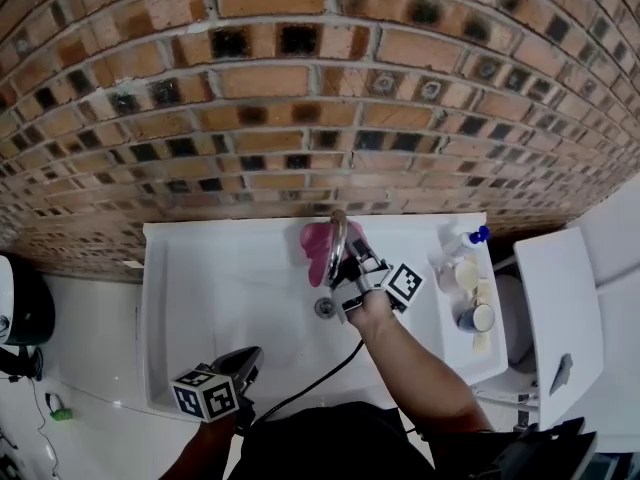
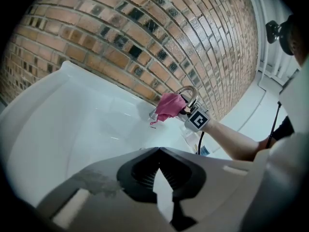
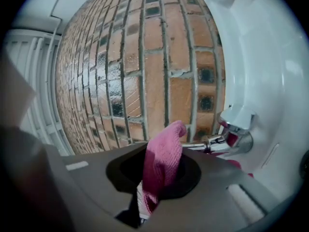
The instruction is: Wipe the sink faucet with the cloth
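The wiping step is under way. The right tongs (image 1: 352, 265) are clamped on the pink cloth (image 1: 318, 246) and hold it against the chrome gooseneck faucet (image 1: 338, 230), on the spout's left side as seen from the head view. The left tongs (image 1: 247, 360) hang low at the near edge of the white sink (image 1: 200, 268), well apart from the faucet; their jaws are together with nothing between them.

The faucet rises at the back of the sink by the brick wall (image 1: 300, 88). It arches toward the person, and its outlet appears to point down at the drain (image 1: 325, 308), so its long axis runs from wall to person. The cloth lies lengthwise along that arch.

I'd judge the next move calls for sliding the cloth along the curve and around to the spout's far side, with the grip held firm so the fold doesn't slip out.
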